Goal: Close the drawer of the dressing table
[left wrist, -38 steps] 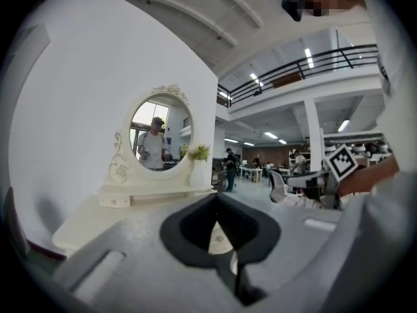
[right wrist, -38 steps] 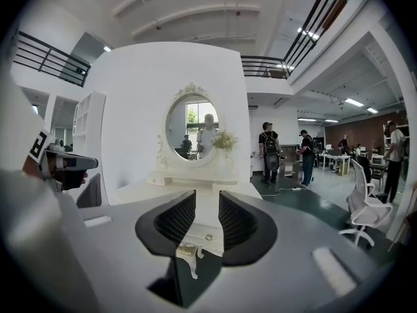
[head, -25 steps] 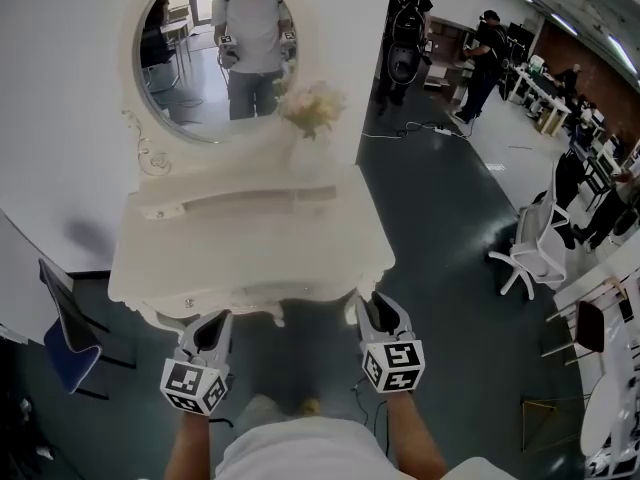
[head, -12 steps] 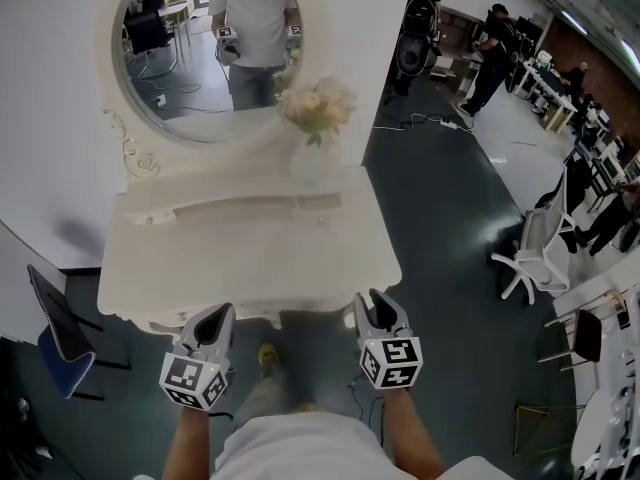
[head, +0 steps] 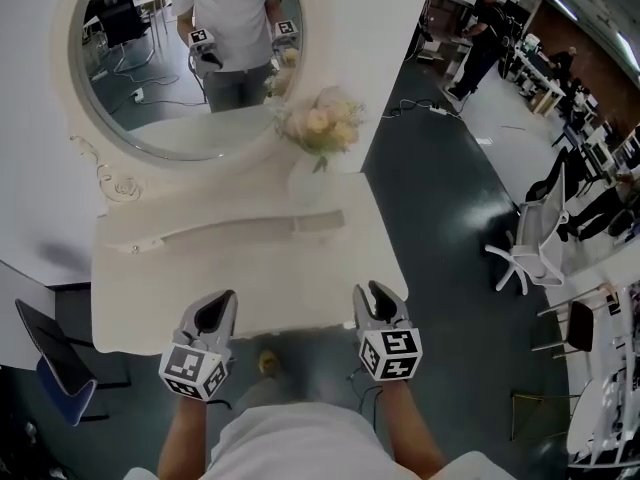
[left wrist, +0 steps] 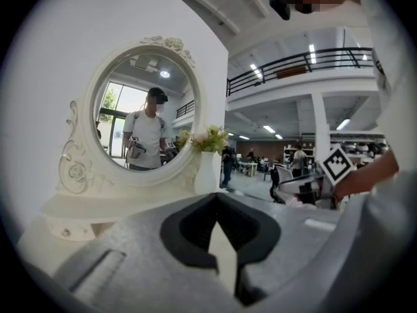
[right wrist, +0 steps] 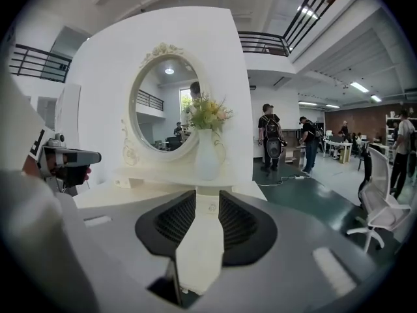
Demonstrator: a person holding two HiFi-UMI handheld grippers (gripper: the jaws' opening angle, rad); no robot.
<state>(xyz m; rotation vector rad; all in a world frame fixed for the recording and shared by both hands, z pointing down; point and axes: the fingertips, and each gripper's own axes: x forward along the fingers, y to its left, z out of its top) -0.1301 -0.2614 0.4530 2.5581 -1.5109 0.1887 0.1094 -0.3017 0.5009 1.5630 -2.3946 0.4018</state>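
Observation:
The white dressing table (head: 150,298) fills the middle of the head view, with an oval mirror (head: 180,58) and a vase of flowers (head: 318,128) at its back. A low shelf unit (head: 230,230) runs across the top. From above, the table top hides the drawer front below its front edge. My left gripper (head: 218,308) hovers at the front edge left of centre, its jaws shut on nothing (left wrist: 215,204). My right gripper (head: 378,300) hovers at the front edge near the right corner, a narrow gap between its ribbed pads (right wrist: 207,197), holding nothing.
A blue chair (head: 50,368) stands on the floor at the left. A white office chair (head: 530,238) stands to the right, and people (head: 485,38) stand at the back right. My shoe (head: 268,363) shows on the dark floor under the table's front edge.
The view has moved forward and over the table. Both grippers, before in front of and below the table's front, now reach its front edge. The drawer front seen earlier is out of sight.

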